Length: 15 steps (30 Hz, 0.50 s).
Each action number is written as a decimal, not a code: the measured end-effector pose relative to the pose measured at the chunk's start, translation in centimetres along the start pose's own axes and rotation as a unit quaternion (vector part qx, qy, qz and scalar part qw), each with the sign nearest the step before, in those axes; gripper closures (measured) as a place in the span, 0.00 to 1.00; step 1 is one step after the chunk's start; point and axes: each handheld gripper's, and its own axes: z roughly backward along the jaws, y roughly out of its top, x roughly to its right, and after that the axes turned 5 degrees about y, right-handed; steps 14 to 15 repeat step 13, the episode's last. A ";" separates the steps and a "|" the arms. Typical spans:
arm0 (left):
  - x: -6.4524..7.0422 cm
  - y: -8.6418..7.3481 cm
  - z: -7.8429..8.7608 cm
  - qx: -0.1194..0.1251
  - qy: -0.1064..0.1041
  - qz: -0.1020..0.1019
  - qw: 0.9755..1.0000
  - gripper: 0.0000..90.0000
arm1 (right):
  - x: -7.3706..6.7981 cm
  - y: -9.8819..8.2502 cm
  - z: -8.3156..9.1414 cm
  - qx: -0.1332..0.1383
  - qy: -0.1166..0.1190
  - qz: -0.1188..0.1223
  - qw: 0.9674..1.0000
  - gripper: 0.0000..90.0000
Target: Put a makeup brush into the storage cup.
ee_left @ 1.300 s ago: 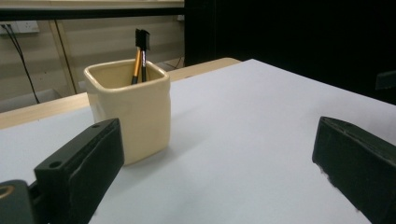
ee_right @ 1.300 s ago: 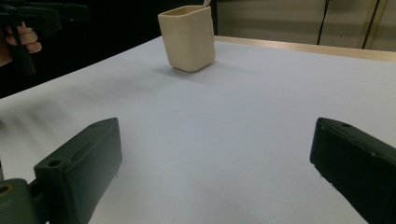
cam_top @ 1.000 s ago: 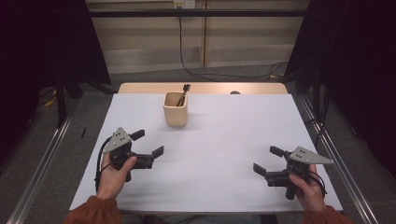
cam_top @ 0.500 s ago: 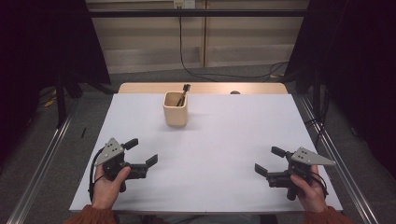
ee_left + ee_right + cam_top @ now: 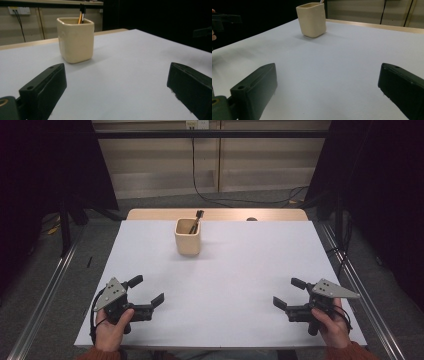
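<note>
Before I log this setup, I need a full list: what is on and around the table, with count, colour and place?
Square ceramic cup: one, cream, far-centre of the table, standing upright.
Pencil-like sticks in the cup: at least two, one orange and one dark, leaning out of its far right corner.
White sheet covering the table: one, white, over nearly the whole top.
Wooden table edge: one strip, light brown, along the far side.
Small dark object: one, on that strip; too small to identify.
Black cables: several, on the floor beyond the table.
Left gripper: one, black with grey plate, near-left, jaws apart.
Right gripper: one, black with grey plate, near-right, jaws apart.
</note>
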 end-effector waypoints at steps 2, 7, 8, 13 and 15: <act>0.0 -0.1 0.0 -0.001 -0.001 0.003 1.000 0.03 | -0.1 0.0 0.0 0.000 0.003 0.002 1.000 0.02; -0.1 -0.1 0.0 0.003 -0.001 0.011 1.000 0.03 | -0.1 0.0 0.0 0.000 0.002 0.001 1.000 0.02; -0.1 -0.1 0.0 0.000 -0.001 0.013 1.000 0.03 | 0.0 0.0 -0.1 0.000 0.002 0.002 1.000 0.02; -0.2 0.0 -0.1 -0.002 0.001 0.012 1.000 0.03 | 0.0 0.0 -0.1 -0.001 0.001 0.002 1.000 0.02; -0.2 0.0 -0.1 -0.002 0.001 0.012 1.000 0.03 | 0.0 0.0 -0.1 -0.001 0.001 0.002 1.000 0.02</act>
